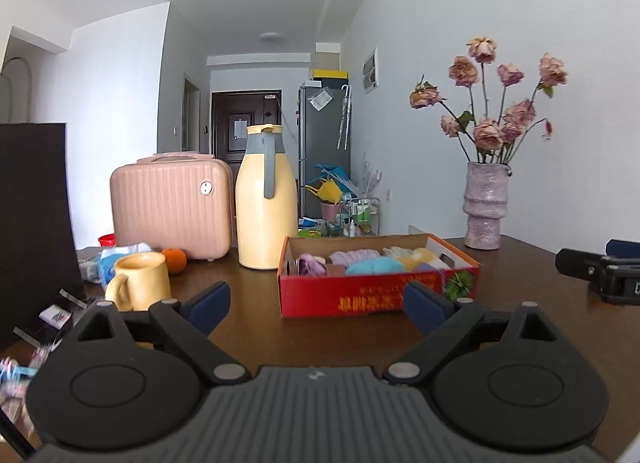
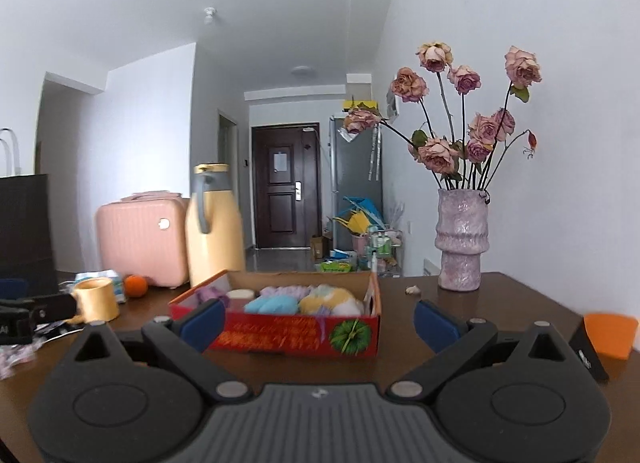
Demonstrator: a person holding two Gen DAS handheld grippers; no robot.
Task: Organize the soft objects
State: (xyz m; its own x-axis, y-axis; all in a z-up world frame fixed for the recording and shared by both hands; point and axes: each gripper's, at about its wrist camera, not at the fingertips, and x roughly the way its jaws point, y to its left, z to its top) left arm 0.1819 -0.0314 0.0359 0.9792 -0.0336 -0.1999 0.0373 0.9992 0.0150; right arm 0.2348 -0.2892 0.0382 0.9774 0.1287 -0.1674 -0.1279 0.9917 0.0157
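Observation:
A red cardboard box [image 1: 360, 299] sits on the dark wooden table [image 1: 248, 339], holding several soft yarn balls: purple [image 1: 310, 265], pink [image 1: 354, 257], blue [image 1: 376, 265] and yellow-white [image 1: 420, 257]. The box also shows in the right wrist view [image 2: 296, 337] with the same soft balls [image 2: 272, 305]. My left gripper [image 1: 318, 305] is open and empty, in front of the box. My right gripper [image 2: 318, 321] is open and empty, also just in front of the box. The right gripper shows at the right edge of the left wrist view [image 1: 600, 273].
A yellow thermos jug [image 1: 266, 199], pink case [image 1: 172, 209], yellow mug [image 1: 138, 281], orange [image 1: 175, 260] and blue-white packet [image 1: 110, 261] stand left of the box. A purple vase of dried roses [image 1: 486, 205] stands at the right. An orange item [image 2: 610, 333] lies far right.

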